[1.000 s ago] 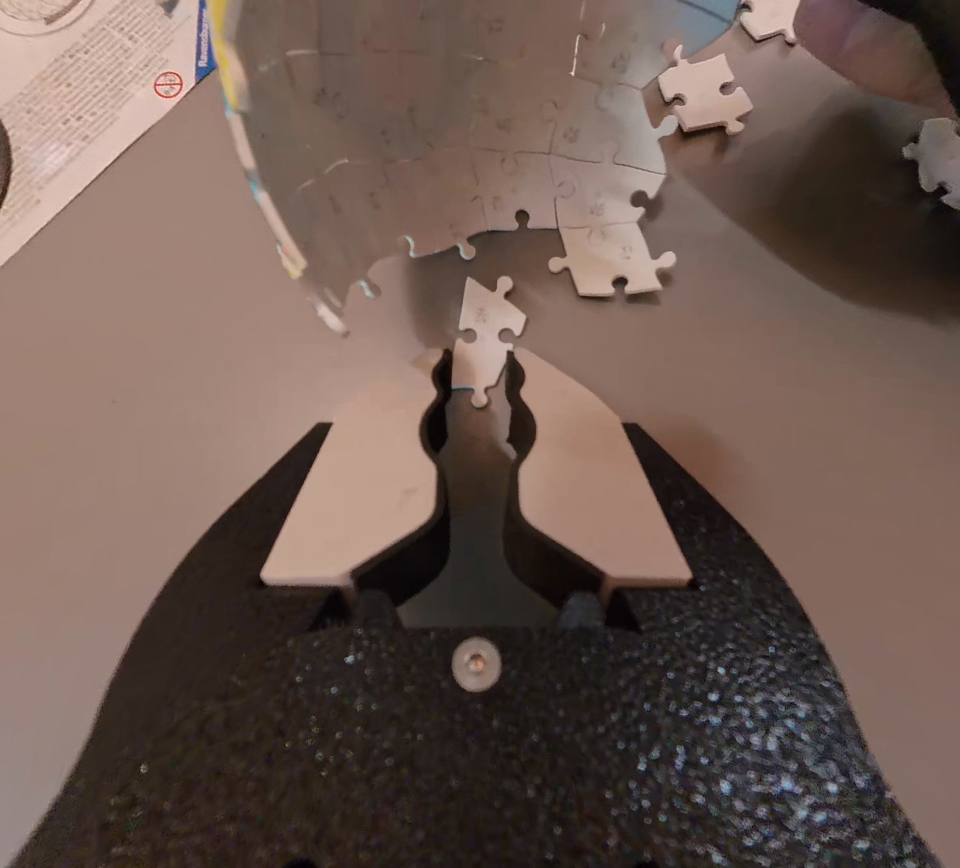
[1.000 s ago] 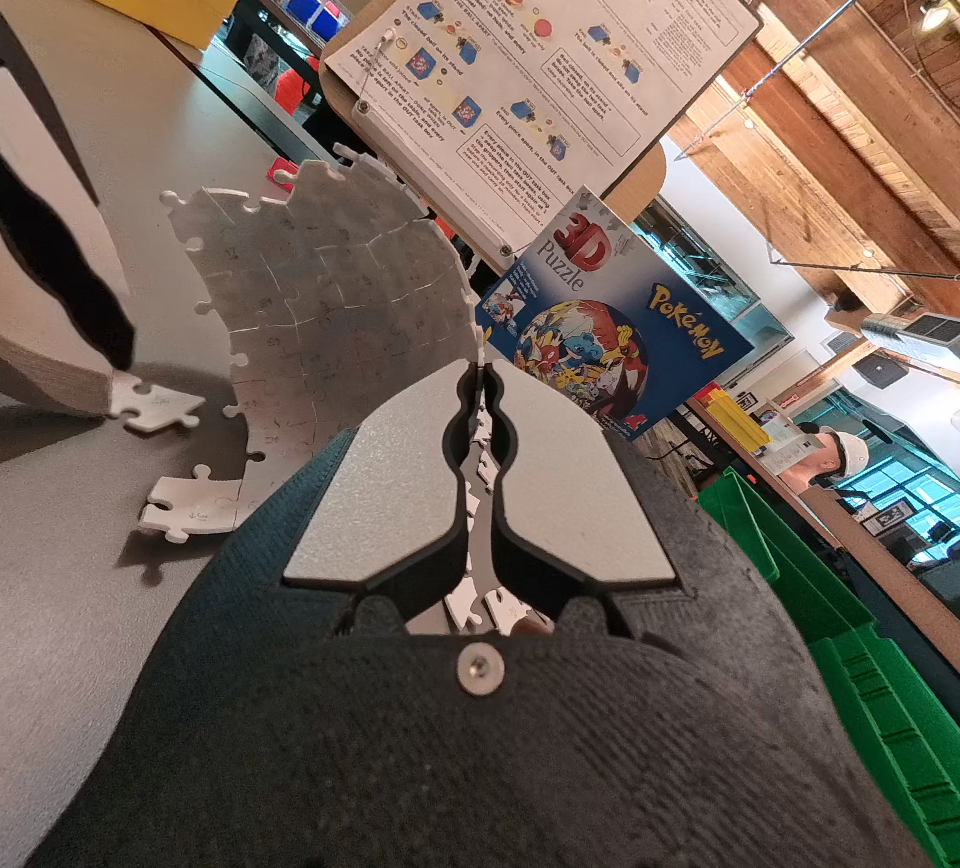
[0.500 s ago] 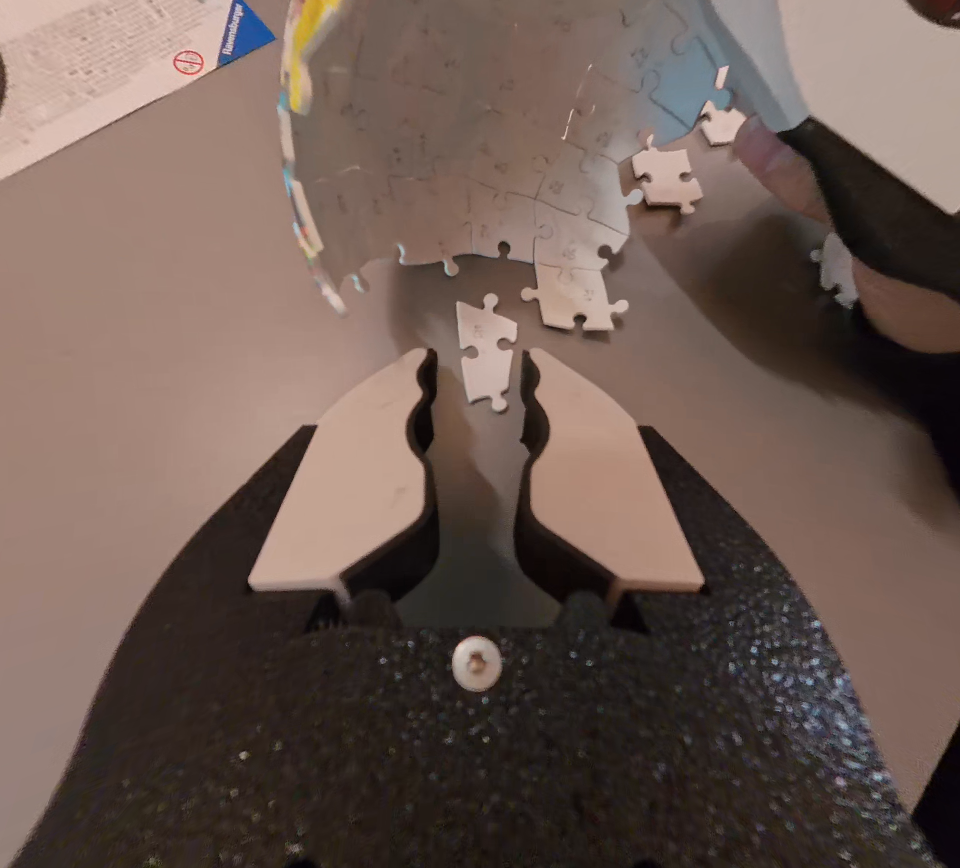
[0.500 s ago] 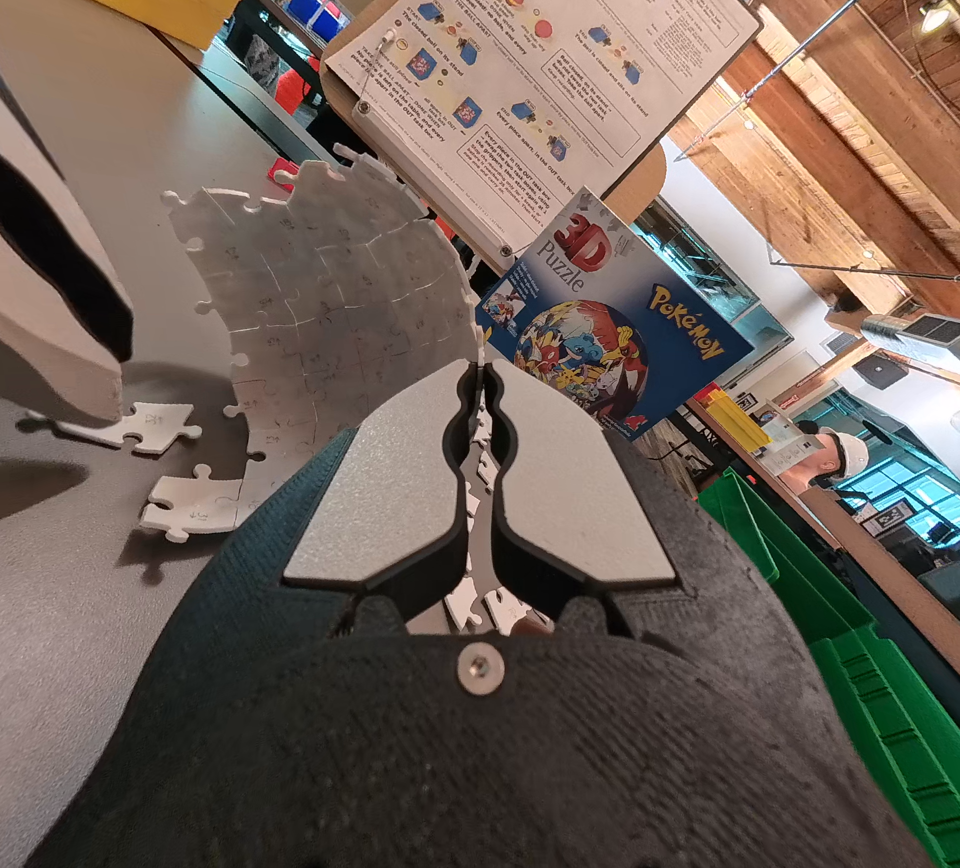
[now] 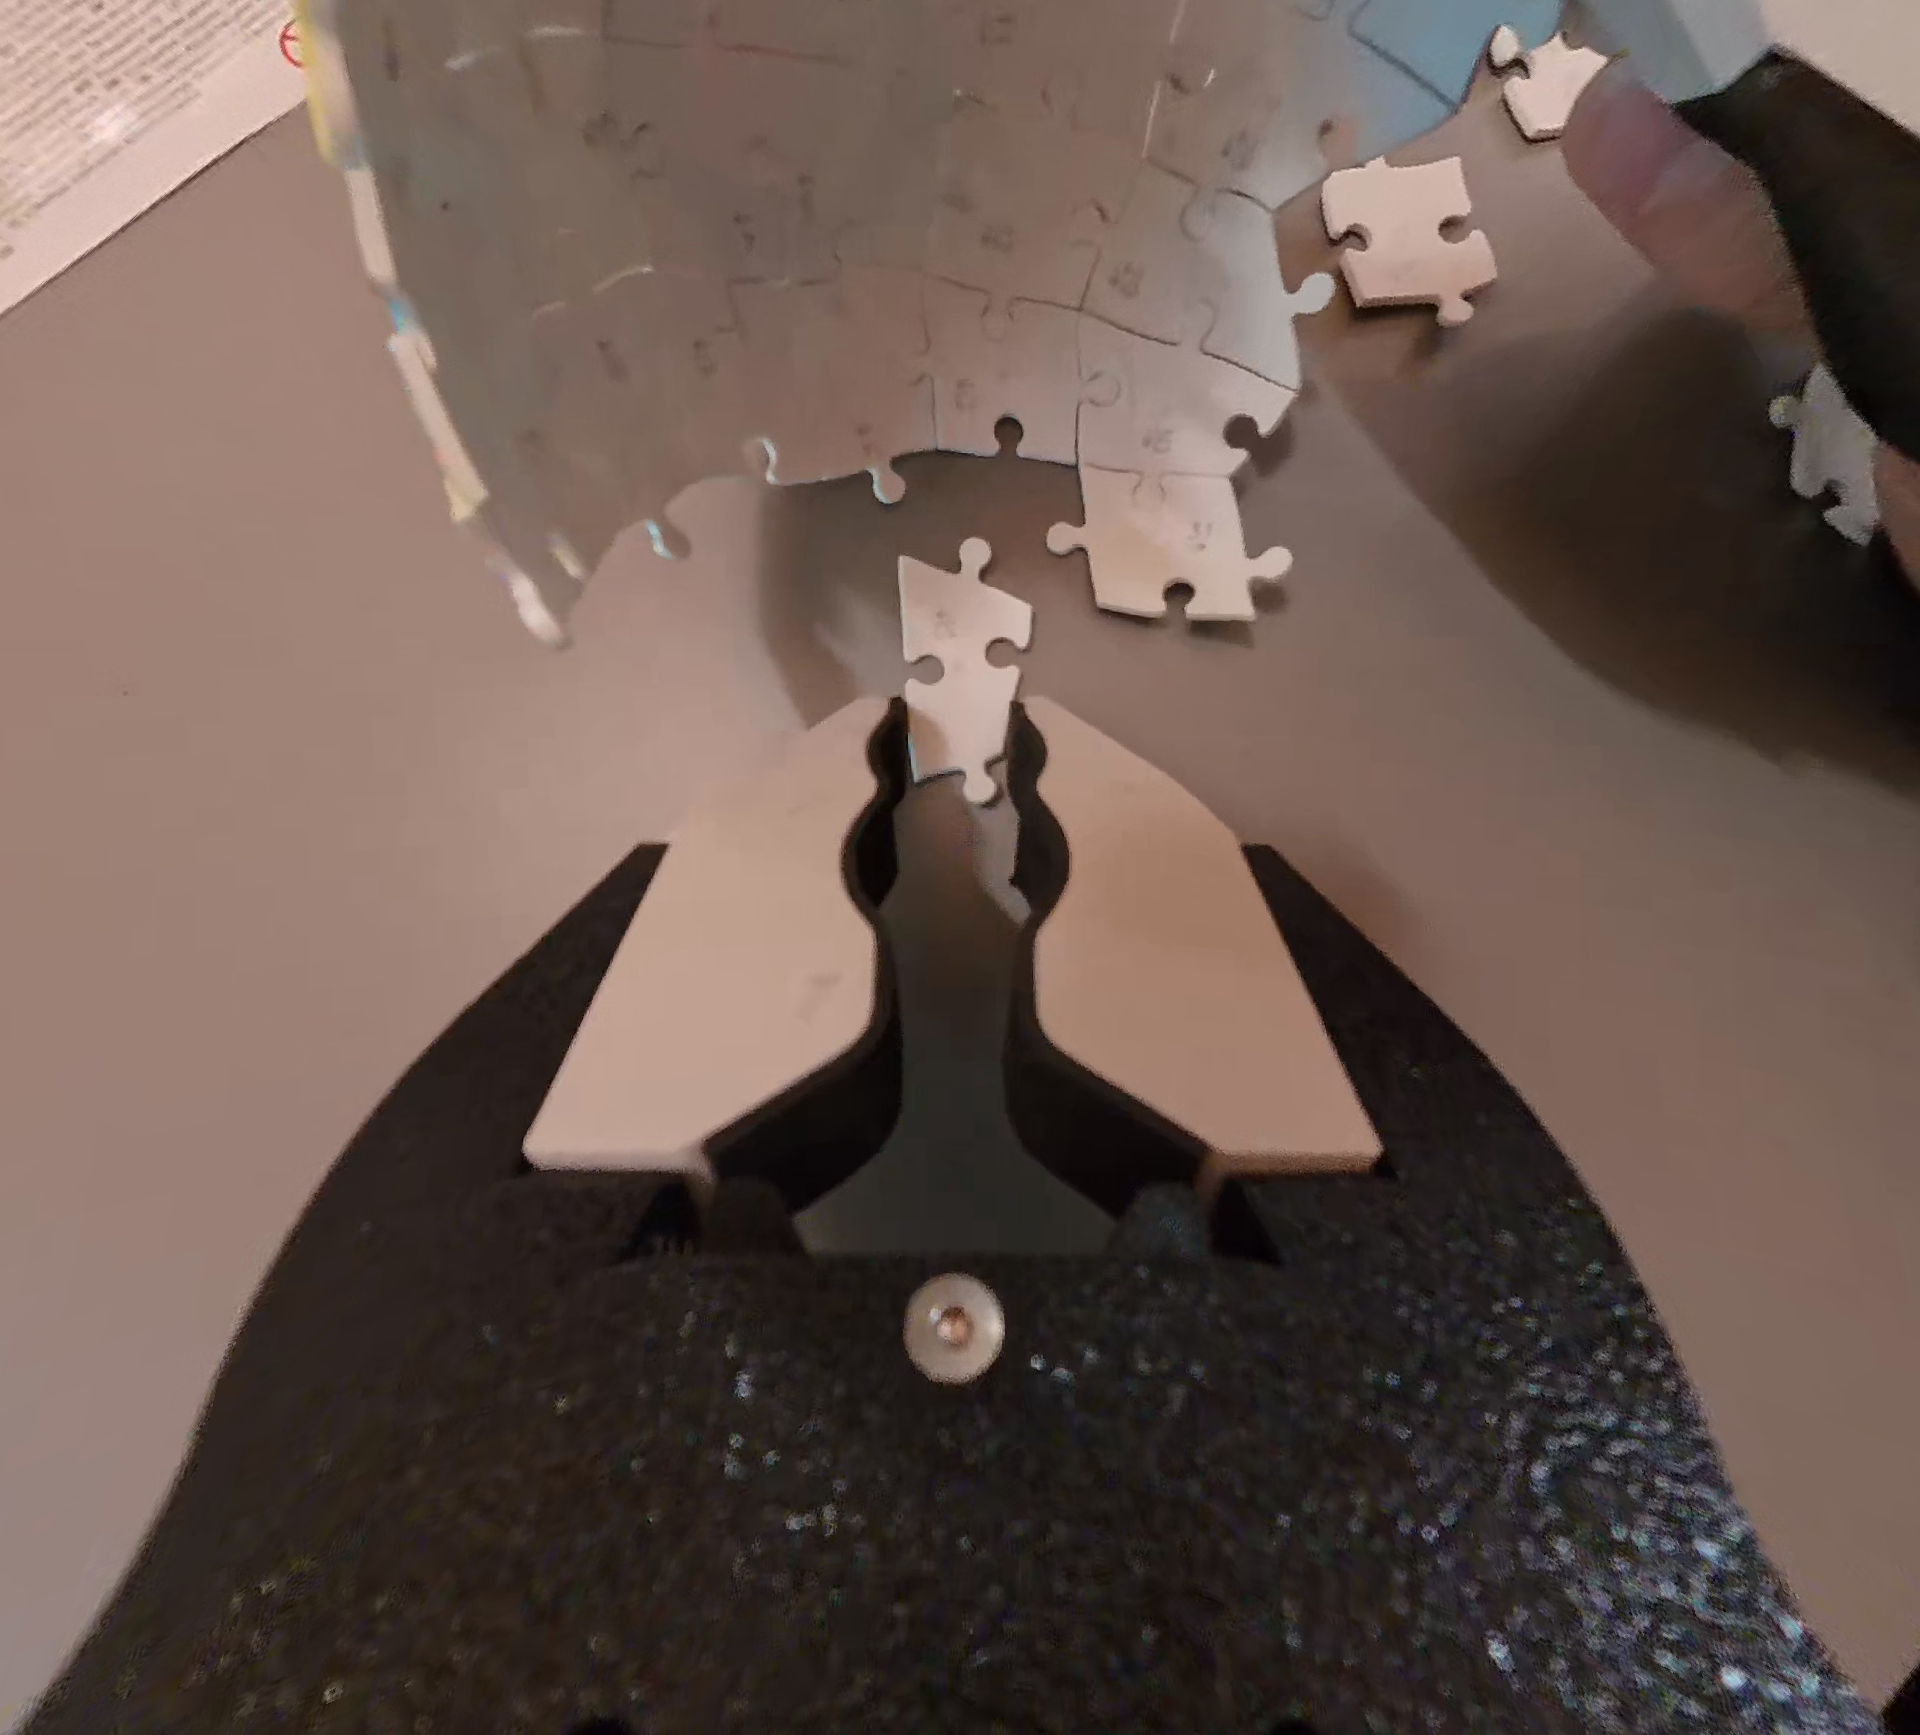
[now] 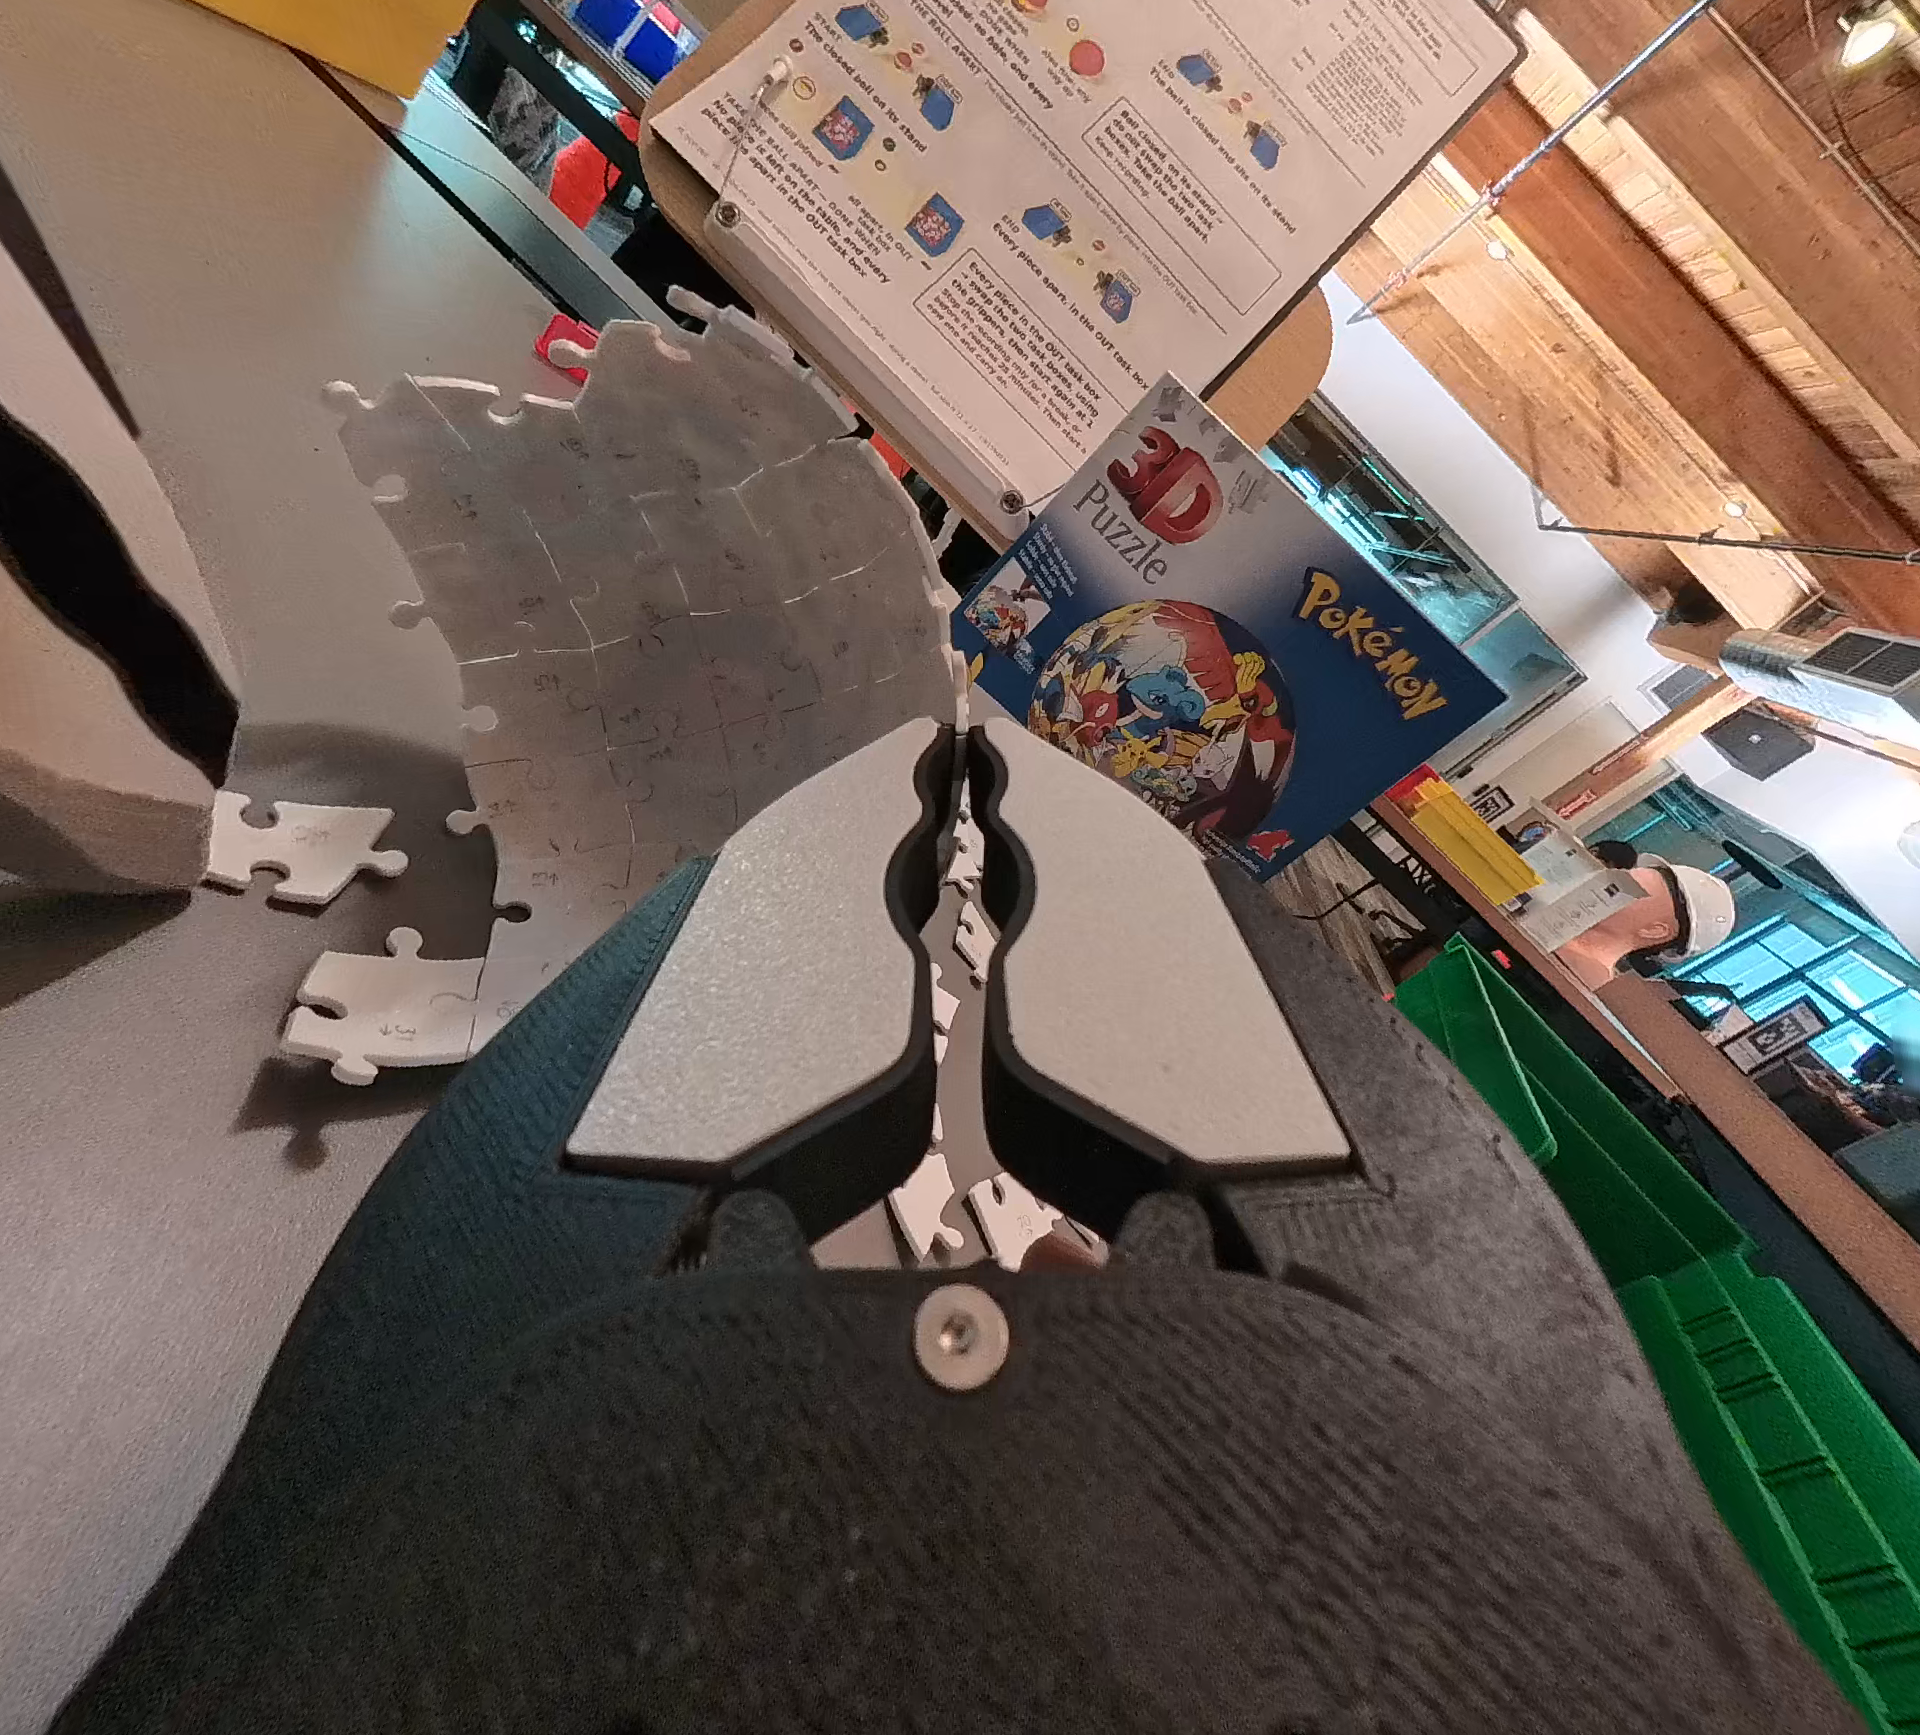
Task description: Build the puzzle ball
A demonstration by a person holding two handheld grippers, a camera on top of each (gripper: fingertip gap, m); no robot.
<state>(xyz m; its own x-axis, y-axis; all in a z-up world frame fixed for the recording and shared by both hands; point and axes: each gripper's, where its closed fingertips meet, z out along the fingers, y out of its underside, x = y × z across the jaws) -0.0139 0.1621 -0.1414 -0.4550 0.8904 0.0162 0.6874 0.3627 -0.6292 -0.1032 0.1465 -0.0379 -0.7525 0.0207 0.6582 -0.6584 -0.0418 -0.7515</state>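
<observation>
Fingers (image 5: 790, 906) of left gripper (image 5: 961, 729) closed on a loose puzzle piece (image 5: 961, 646), pinched at its lower end only; most of the piece projecting forward, knob uppermost. Fingers (image 6: 821, 916) of right gripper (image 6: 964, 735) pressed together on the rim of the partly built puzzle ball (image 6: 665, 605), a curved shell standing on edge on the grey table (image 5: 208, 698), blank inner face toward both cameras.

Held piece just below the shell's lower edge, near the notch left of a protruding edge piece (image 5: 1169, 542), not yet touching. Whether the piece is clear of the table cannot be told.

Recommended for the fitting step, as judgement:
- Hold the shell rigid with the right gripper; thin rim grip, liable to flex or twist under push.
- Match the piece's curve and knob to the notch before advancing; confirm orientation first.
- Press along the shell's surface, not through it, to avoid popping neighbouring joints.
- Grip shallow, so slip or rotation likely under load; light, steady force advised.

Further loose pieces (image 5: 1408, 241) lying beside the shell; printed sheet (image 5: 114, 54) at far left; puzzle box (image 6: 1226, 657) standing behind.
</observation>
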